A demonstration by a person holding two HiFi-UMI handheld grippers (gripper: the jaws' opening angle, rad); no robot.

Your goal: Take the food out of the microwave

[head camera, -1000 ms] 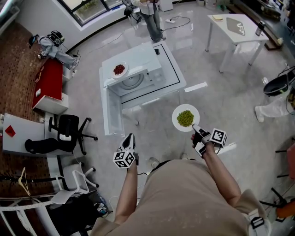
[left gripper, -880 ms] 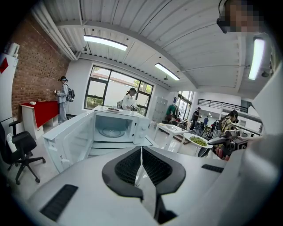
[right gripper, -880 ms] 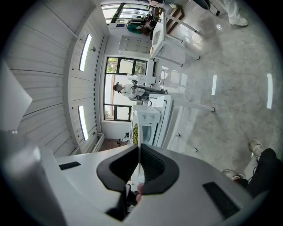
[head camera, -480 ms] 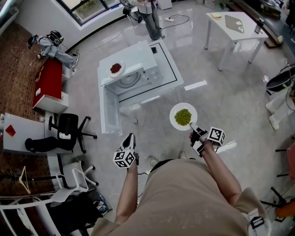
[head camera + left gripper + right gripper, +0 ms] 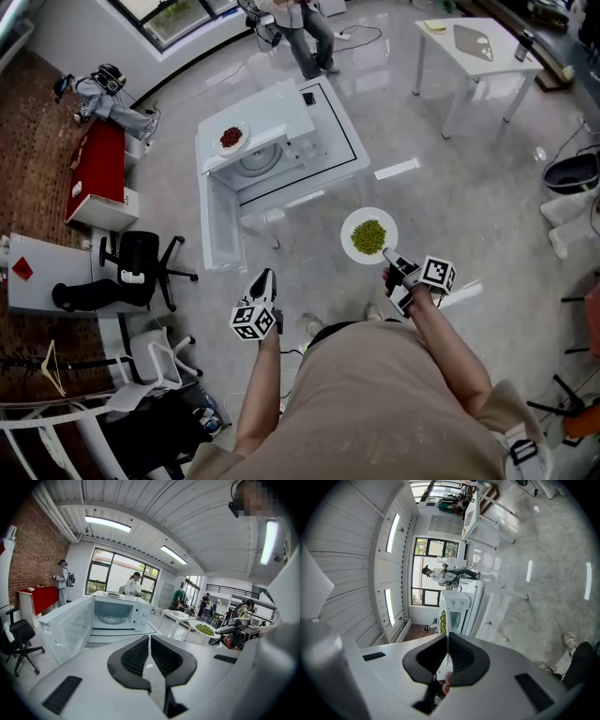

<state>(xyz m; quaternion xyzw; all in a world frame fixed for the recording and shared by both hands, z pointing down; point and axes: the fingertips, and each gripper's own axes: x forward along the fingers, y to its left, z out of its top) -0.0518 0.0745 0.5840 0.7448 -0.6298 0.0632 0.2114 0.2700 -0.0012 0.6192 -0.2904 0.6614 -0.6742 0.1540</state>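
Right gripper (image 5: 387, 255) clamps the near rim of a white plate (image 5: 354, 221), its jaws pressed together on the thin edge. The plate is carried flat over the bare floor. The green food (image 5: 368, 237) heaped on it sits just beyond the jaw tips, on the far-left side of the gripper.

The microwave (image 5: 281, 141) stands well apart, far and to the left, with its door (image 5: 217, 225) swung wide. Only a bare turntable shows in the cavity in the left gripper view. A second plate of red food (image 5: 232, 138) rests on the microwave's top.

The left gripper (image 5: 265, 277) is the nearer one to the open door. Its jaws are together on nothing, and it points toward the oven.

The food looks to be clear of the microwave. What remains is likely setting the plate down, and a grip on the rim alone could let it tip.
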